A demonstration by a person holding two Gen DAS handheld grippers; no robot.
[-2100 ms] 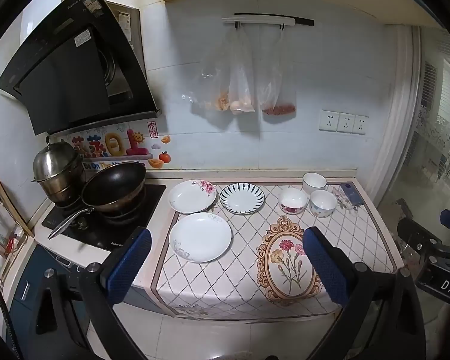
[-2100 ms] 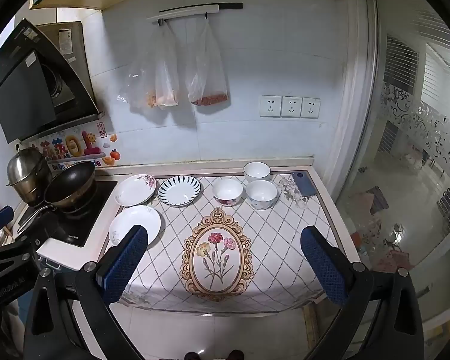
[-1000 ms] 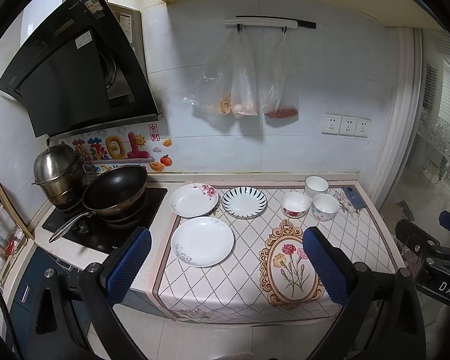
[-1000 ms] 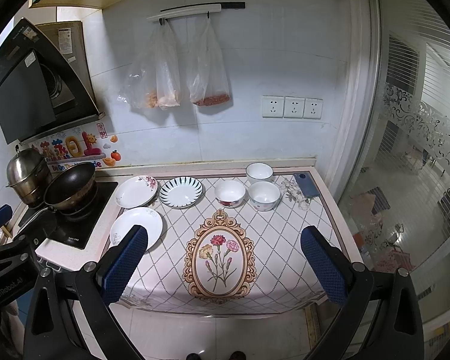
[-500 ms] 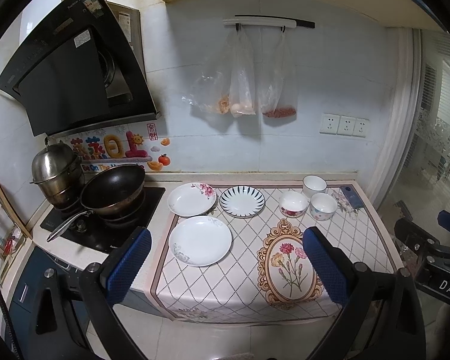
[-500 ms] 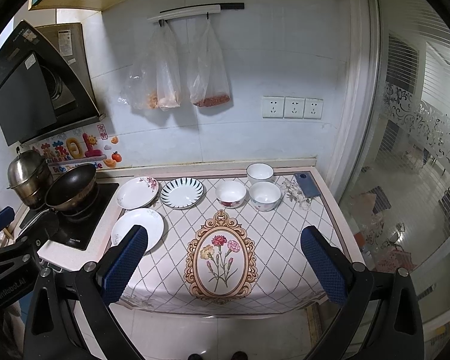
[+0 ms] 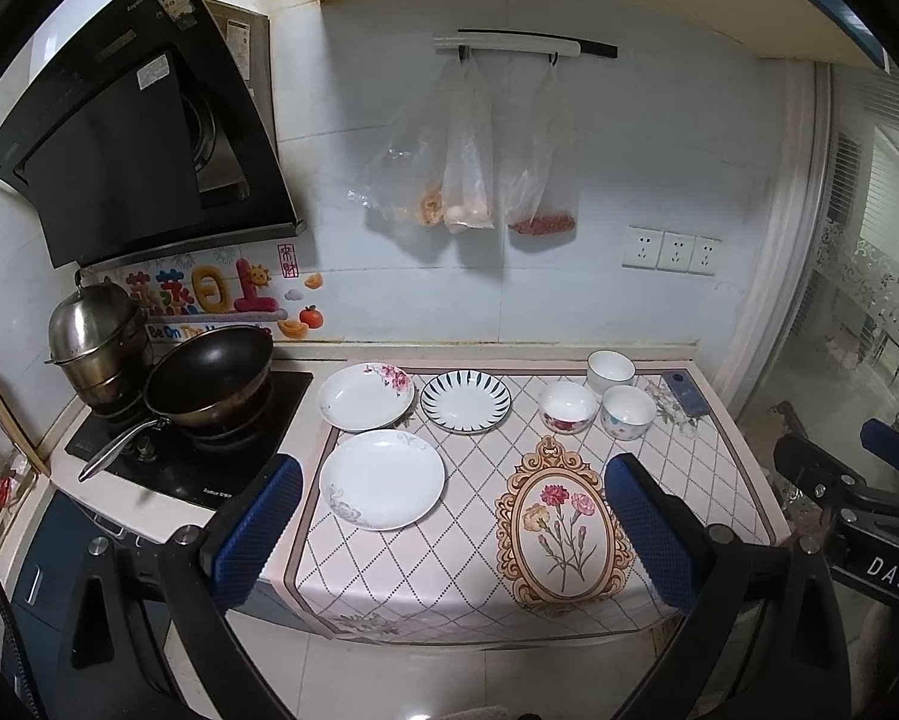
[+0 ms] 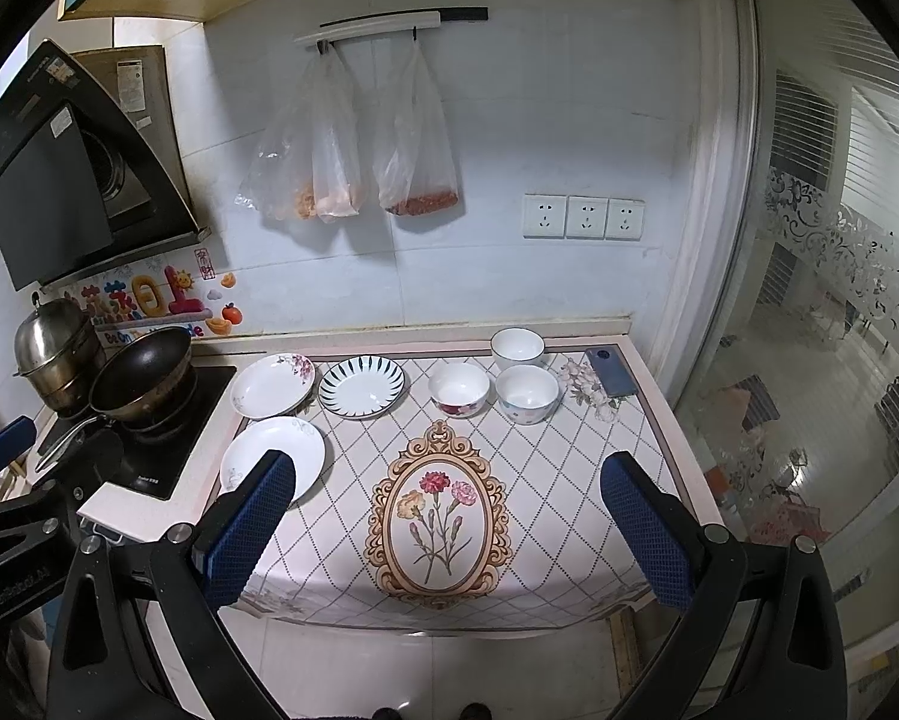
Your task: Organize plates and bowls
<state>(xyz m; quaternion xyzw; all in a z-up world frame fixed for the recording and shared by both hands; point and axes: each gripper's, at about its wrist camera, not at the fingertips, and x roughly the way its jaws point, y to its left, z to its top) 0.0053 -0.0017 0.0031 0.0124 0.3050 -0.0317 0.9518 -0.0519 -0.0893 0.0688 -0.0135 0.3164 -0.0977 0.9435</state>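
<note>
Both the left hand-held gripper [image 7: 449, 516] and right hand-held gripper [image 8: 443, 510] are spread and empty above the desk [image 8: 569, 480], so approach the near white plate [image 7: 382, 478] low from its rim.

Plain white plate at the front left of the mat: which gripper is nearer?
Left. The left gripper hangs open just in front of the plain white plate; the right gripper, also open, sits further right, facing the flower medallion.

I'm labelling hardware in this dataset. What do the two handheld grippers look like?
Both look alike. The left gripper and right gripper each have two black angular fingers with silver bolts, tipped with blue diamond-textured pads. White lettering marks each body where it shows in the other gripper's view. No cables or sleeves visible.
</note>
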